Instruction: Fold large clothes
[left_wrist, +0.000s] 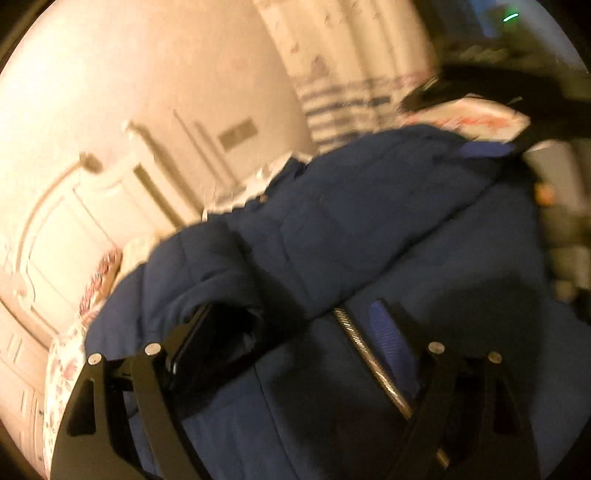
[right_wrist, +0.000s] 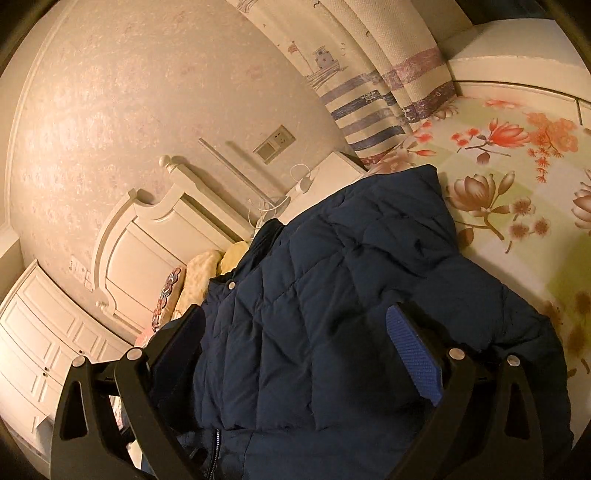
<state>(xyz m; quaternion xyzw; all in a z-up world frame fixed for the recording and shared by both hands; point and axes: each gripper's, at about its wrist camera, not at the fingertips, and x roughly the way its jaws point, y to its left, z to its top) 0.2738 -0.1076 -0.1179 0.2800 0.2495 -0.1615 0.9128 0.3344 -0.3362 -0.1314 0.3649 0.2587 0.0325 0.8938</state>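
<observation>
A navy quilted puffer jacket (right_wrist: 332, 295) lies on the floral bed sheet (right_wrist: 517, 166), with a snap button near its collar. My right gripper (right_wrist: 295, 339) is open just above the jacket's body, jaws wide apart. In the blurred left wrist view the jacket (left_wrist: 369, 229) fills the middle, with its sleeve cuff (left_wrist: 207, 266) bunched at the left and its metal zipper (left_wrist: 365, 354) running between the fingers. My left gripper (left_wrist: 291, 332) is open over the jacket. The other gripper (left_wrist: 480, 147) shows at the far side.
A white headboard (right_wrist: 147, 243) and pillows (right_wrist: 199, 280) stand at the left. A nightstand (right_wrist: 325, 181) with white cables sits by the wall. Striped curtains (right_wrist: 369, 103) hang behind the bed. White drawers (right_wrist: 37, 332) are at the lower left.
</observation>
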